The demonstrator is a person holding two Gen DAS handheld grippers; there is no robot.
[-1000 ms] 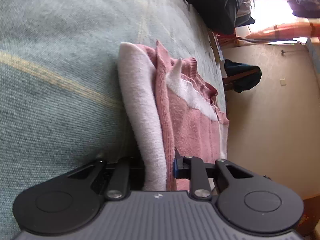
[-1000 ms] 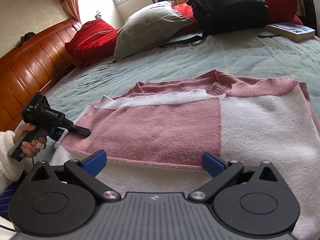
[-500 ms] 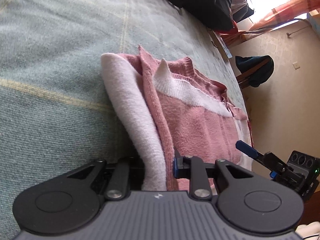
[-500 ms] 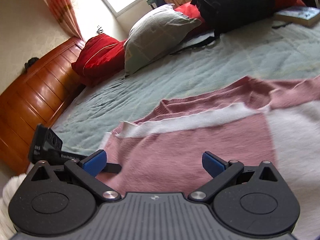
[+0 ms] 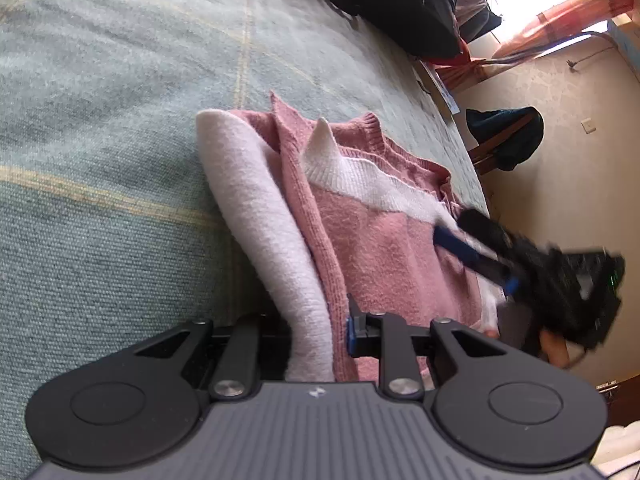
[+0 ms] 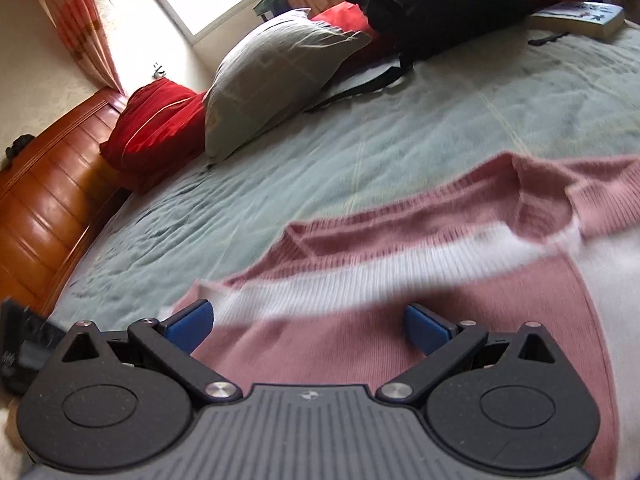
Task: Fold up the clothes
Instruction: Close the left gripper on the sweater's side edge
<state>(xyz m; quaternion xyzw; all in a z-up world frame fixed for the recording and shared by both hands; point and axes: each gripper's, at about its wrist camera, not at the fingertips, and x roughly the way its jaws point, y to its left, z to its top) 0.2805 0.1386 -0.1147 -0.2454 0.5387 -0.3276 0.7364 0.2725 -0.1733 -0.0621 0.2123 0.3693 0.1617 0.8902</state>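
A pink and white knit sweater (image 5: 372, 240) lies partly folded on the green bed cover (image 5: 120, 120). My left gripper (image 5: 316, 332) is shut on the sweater's folded edge, white layer to the left and pink to the right. My right gripper (image 6: 308, 324) is open and empty, low over the pink panel of the sweater (image 6: 360, 340), its blue fingertips (image 6: 188, 320) wide apart. The right gripper also shows in the left wrist view (image 5: 472, 240), blurred, over the sweater's far side.
A black backpack (image 6: 432, 0), a grey pillow (image 6: 276, 76), red pillows (image 6: 160, 120) and a book (image 6: 580, 16) lie at the far end of the bed. A wooden headboard (image 6: 44, 208) stands at the left. A chair with dark clothing (image 5: 504, 140) stands beside the bed.
My right gripper has moved forward and lower over the sweater towards my left gripper, still open. My left gripper keeps its hold on the folded edge.
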